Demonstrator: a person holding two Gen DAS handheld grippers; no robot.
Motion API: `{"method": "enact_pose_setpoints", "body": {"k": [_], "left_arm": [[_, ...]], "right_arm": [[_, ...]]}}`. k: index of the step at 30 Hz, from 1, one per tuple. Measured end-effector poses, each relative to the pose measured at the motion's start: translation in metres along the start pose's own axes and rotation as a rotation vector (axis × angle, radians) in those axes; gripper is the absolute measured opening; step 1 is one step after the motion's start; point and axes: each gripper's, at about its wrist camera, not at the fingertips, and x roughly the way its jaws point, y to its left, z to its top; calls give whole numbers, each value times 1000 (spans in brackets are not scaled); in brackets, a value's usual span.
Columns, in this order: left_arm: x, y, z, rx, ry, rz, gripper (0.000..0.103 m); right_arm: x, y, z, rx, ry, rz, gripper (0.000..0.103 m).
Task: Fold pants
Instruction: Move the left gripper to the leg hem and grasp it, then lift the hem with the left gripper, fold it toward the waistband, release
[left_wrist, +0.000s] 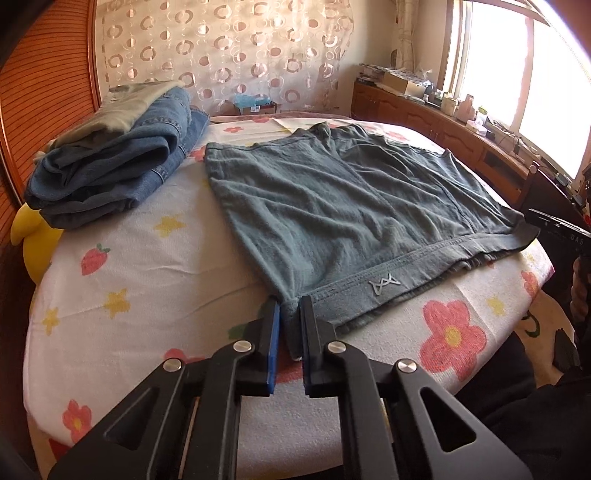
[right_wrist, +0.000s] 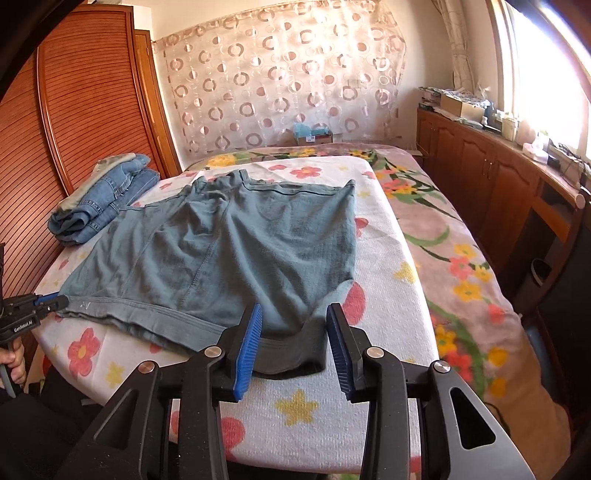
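Grey-green pants (left_wrist: 332, 206) lie spread across the flowered bed (left_wrist: 155, 295), centre frame; the left claw (left_wrist: 290, 314) pinches their near waistband corner, while the right claw (right_wrist: 293, 325) stands released, straddling the other waistband end. Folded jeans (left_wrist: 110, 173) sit upper left.

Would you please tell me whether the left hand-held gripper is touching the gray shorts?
Touching. The left wrist view shows the left hand-held gripper shut on the waistband corner of the gray shorts, the cloth pinched between its blue pads.

Grey-green pants (left_wrist: 332, 206), spread flat, waistband nearest
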Motion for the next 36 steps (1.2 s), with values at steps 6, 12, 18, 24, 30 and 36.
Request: {"method": "enact_pose_setpoints", "body": {"k": [6,12,18,24,30,36], "left_arm": [[-3,6,0,-17,4,-5,11],[0,4,0,-15,32,3,17],[1,6,-4,-11,56,17,37],[0,7,-7,-16,42,0,33],[-3,1,-1,16,24,-8,8],[-20,-18,31,89,-42,-29,7]], "right_arm": [[6,1,1,5,20,7,38],[9,5,1,3,28,19,38],[10,6,0,7,30,17,39],[11,6,0,11,31,17,39],[12,4,-3,21,30,26,39],[11,2,-4,31,21,36,39]]}}
